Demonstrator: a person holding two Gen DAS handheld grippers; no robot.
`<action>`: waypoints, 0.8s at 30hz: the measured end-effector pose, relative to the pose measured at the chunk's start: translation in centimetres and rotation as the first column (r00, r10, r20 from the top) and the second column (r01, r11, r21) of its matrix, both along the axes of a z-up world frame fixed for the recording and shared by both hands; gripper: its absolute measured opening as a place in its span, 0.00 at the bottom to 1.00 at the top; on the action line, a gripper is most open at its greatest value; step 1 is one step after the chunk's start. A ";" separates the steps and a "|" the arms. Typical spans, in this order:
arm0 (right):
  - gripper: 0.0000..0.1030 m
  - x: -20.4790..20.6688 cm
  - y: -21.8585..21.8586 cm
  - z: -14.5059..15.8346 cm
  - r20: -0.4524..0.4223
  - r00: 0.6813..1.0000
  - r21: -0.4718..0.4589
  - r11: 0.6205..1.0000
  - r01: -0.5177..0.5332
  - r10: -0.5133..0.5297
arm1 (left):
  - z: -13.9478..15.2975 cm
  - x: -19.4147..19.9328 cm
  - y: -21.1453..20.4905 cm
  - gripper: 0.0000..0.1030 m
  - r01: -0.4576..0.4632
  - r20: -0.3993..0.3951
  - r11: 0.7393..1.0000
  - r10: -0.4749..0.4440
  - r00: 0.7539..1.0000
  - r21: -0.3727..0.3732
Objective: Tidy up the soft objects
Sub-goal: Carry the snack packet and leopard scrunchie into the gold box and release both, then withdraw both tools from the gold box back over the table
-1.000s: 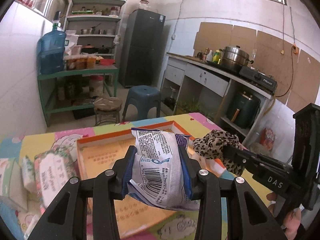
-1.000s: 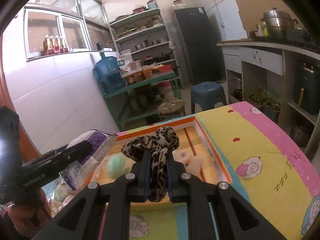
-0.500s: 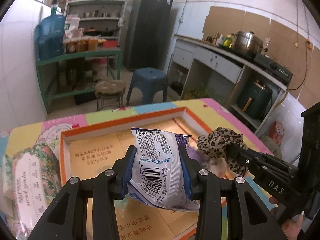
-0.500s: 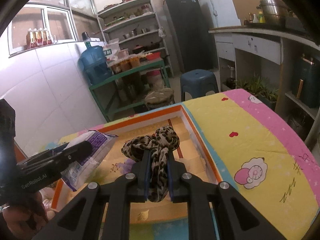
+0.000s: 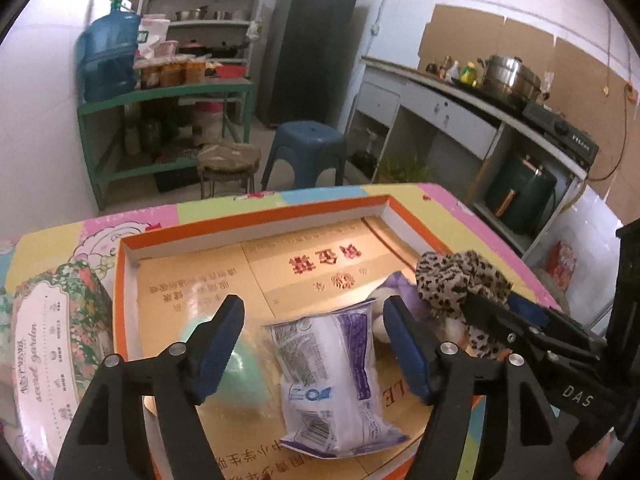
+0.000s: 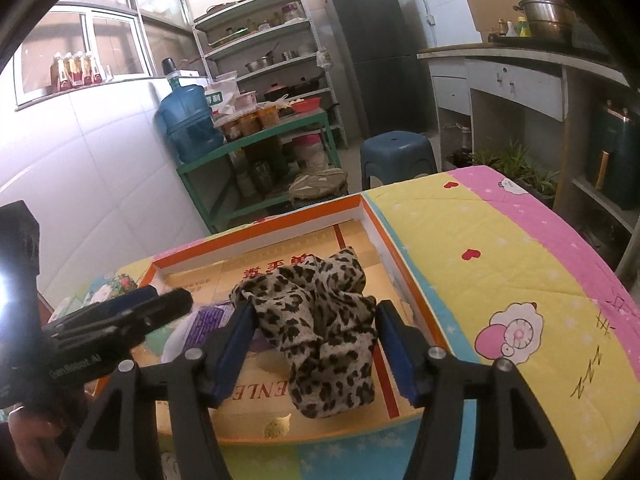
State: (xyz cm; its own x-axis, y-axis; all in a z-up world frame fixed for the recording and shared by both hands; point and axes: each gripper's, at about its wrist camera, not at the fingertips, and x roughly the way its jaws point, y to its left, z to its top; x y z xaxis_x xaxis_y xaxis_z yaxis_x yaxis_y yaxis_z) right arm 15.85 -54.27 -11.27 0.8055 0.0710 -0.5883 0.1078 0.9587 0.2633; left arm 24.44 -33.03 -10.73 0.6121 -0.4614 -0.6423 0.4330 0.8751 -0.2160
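We see the white-and-purple packet (image 5: 334,384) lying flat in the orange-rimmed box (image 5: 256,224), between the left gripper (image 5: 314,320) jaws, which have just been opening and stand clear of it. A green soft item (image 5: 236,376) sits just left of it. The leopard-print cloth (image 6: 320,320) is in the box's right part, between the right gripper (image 6: 314,326) jaws, which have just been opening; whether the pads touch it, we can't tell. A floral tissue pack (image 5: 52,344) sits left of the box on the cartoon tablecloth (image 6: 500,264).
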 end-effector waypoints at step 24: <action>0.60 -3.9 2.8 4.5 0.088 0.996 -0.029 1.000 -0.007 0.010 | 5.1 -4.6 3.5 0.72 0.002 0.095 0.997 0.005 0.995 -0.073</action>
